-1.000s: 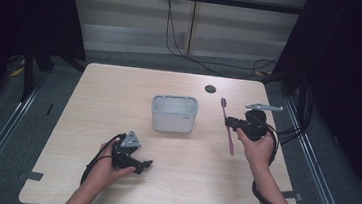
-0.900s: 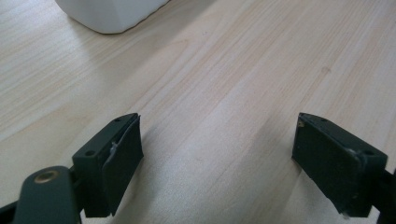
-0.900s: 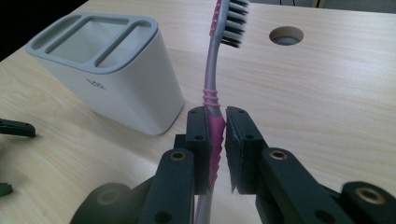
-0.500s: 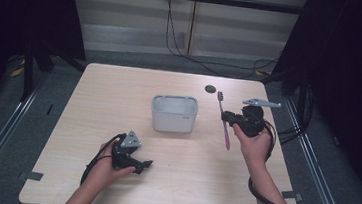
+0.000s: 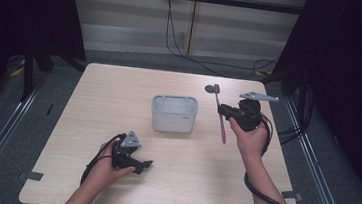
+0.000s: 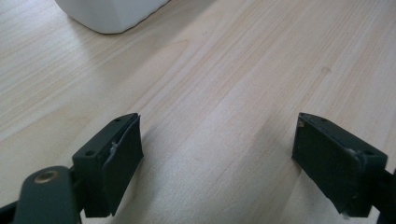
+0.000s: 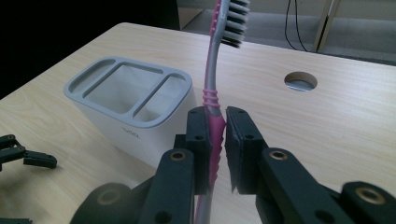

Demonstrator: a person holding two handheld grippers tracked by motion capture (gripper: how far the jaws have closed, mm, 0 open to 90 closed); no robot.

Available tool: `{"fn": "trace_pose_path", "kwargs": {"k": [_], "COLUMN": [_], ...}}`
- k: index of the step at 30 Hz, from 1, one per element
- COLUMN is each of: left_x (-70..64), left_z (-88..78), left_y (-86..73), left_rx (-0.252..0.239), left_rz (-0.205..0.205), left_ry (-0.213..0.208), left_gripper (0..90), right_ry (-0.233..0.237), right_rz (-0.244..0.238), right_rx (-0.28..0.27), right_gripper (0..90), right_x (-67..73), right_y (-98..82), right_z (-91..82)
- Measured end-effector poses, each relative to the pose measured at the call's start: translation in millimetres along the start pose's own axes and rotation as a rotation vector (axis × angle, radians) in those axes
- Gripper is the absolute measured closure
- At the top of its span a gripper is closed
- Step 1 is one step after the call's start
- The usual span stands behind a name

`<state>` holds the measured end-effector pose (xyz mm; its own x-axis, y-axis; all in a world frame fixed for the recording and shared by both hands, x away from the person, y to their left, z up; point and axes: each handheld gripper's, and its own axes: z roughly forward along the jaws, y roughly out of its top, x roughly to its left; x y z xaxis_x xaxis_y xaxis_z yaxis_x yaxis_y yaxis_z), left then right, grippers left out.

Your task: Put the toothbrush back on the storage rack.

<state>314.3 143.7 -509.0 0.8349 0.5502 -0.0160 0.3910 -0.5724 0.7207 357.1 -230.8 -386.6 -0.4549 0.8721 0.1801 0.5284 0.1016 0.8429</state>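
1. Clamping the pink toothbrush (image 7: 212, 100) is the right gripper (image 7: 218, 135); in the right gripper view the two black jaws are pressed together on the pink handle just below its ribbed bit, no gap on either side.
2. The brush stands close to upright in that view, bristle head at 12 o'clock, tail of the handle dropping out of the grip toward 6 o'clock.
3. From the high view the right gripper (image 5: 226, 111) sits at about 3 o'clock on the table (image 5: 119, 91), held up off the wood, with the toothbrush (image 5: 220, 116) running from roughly 12 down to 6 across its jaws.
4. The white holder (image 5: 174, 113), grey-rimmed with three compartments, sits near the table's middle, at 9 o'clock from the brush and close by but not touching. In the right gripper view the holder (image 7: 135, 100) is at about 10 o'clock from the jaws.
5. There's a round hole (image 7: 300, 80) in the tabletop at around 1 o'clock from the grip.
6. The left gripper (image 5: 140, 164) is down at about 7 o'clock on the table, well apart from the holder, and looks like it's resting on the wood.
7. In the left gripper view, the left gripper (image 6: 217, 161) has its jaws spread wide with only bare wood between them, holding nothing. A corner of the holder (image 6: 109, 14) peeks in at 11 o'clock.
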Motion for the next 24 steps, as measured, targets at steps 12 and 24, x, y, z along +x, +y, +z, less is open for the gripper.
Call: {"fn": "trace_pose_path", "kwargs": {"k": [12, 24], "left_x": [-0.3, -1.0], "left_z": [0.2, 0.8], "left_y": [0.0, -0.2], "left_rx": [-0.004, -0.013], "left_rz": [-0.004, -0.016], "left_ry": [0.001, 0.001], "left_gripper": [15.5, 15.5], "right_ry": [0.004, 0.009], "right_rz": [0.008, 0.011], "right_rx": [-0.049, -0.094], "right_gripper": [80.0, 80.0], "right_x": [3.5, 7.6], "right_y": [10.4, 23.2], "right_z": [-0.5, 1.9]}}
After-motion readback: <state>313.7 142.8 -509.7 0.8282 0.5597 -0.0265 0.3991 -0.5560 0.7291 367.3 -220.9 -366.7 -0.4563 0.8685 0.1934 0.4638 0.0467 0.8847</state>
